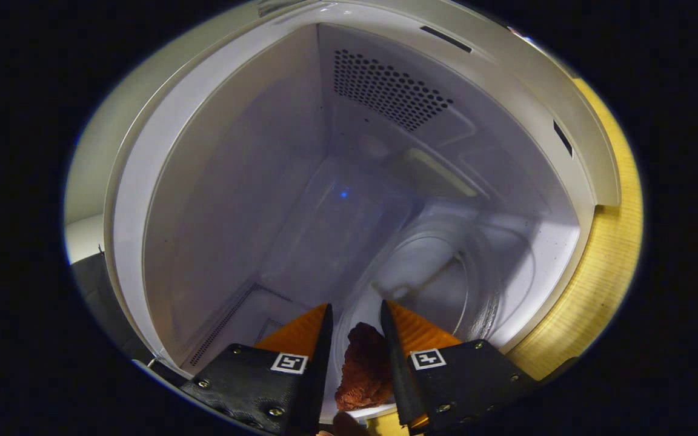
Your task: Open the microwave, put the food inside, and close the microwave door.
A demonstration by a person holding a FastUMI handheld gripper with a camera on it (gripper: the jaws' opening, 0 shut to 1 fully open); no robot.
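Note:
The microwave (161, 151) stands open and I look straight into its pale cavity, with the view tilted. A round glass turntable (446, 284) lies on the cavity floor just beyond my fingers. My gripper (355, 306) is at the cavity's front opening, shut on a dark reddish-brown lump of food (364, 366). The lump sits between the two fingers; it touches one and lies close against the other. It hangs over the near rim of the turntable.
A perforated vent panel (385, 91) is set in a cavity wall farther in. The microwave's front frame (573, 139) with two latch slots rings the opening. A yellow wooden surface (609, 260) carries the microwave. The door is out of sight.

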